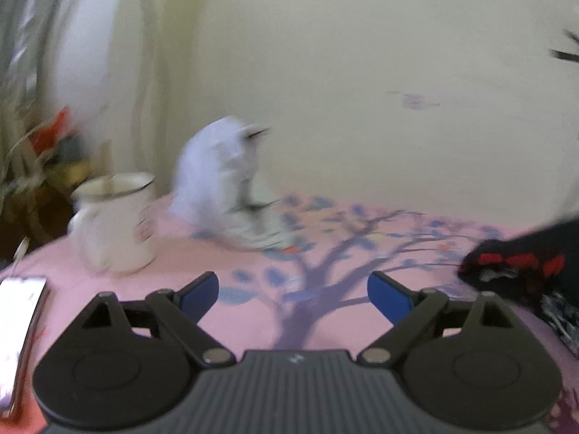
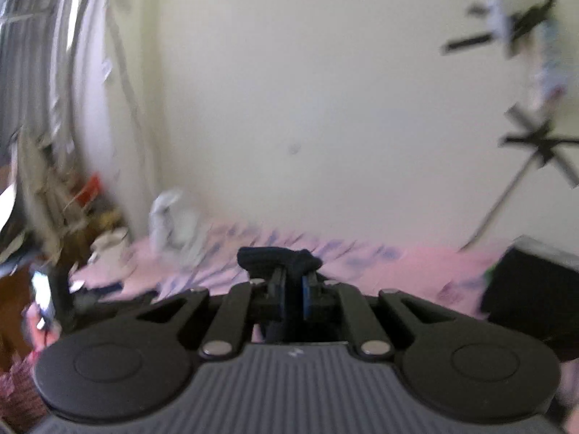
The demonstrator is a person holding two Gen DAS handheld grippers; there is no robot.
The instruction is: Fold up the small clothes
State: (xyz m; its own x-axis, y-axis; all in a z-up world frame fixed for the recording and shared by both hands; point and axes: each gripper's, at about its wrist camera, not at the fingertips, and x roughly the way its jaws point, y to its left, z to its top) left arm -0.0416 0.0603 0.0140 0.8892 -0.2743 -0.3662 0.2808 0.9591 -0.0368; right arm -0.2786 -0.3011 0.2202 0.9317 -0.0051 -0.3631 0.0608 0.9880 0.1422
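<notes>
- Blue-padded fingers of the left gripper [image 1: 292,294] stand wide apart above the pink bedsheet [image 1: 253,325], with only the printed purple tree [image 1: 307,289] showing in the gap; nothing is held.
- Right gripper [image 2: 293,296], seen from its own camera, has its jaws drawn together on a dark piece of clothing [image 2: 278,256], which bunches up just past the pads and hangs over the fingertips.
- From the left camera, a black garment with red markings [image 1: 514,267] comes in from the right edge, low over the sheet; blur hides what carries it, and whether it is the same dark clothing cannot be told.
- Farther back on the sheet a white and grey heap of small clothes [image 1: 231,184] rises against the cream wall [image 1: 362,72], its lower folds spread flat on the bed.
- Left of that heap stands a white enamel mug [image 1: 115,224] with a dark rim, upright, near but apart from the clothes.
- At the left edge of the left view lies a shiny flat thing, perhaps a phone [image 1: 18,332], on the sheet.
- Both views are blurred, the right one more so; a black box-like thing [image 2: 532,289] sits at the right of the bed there.
</notes>
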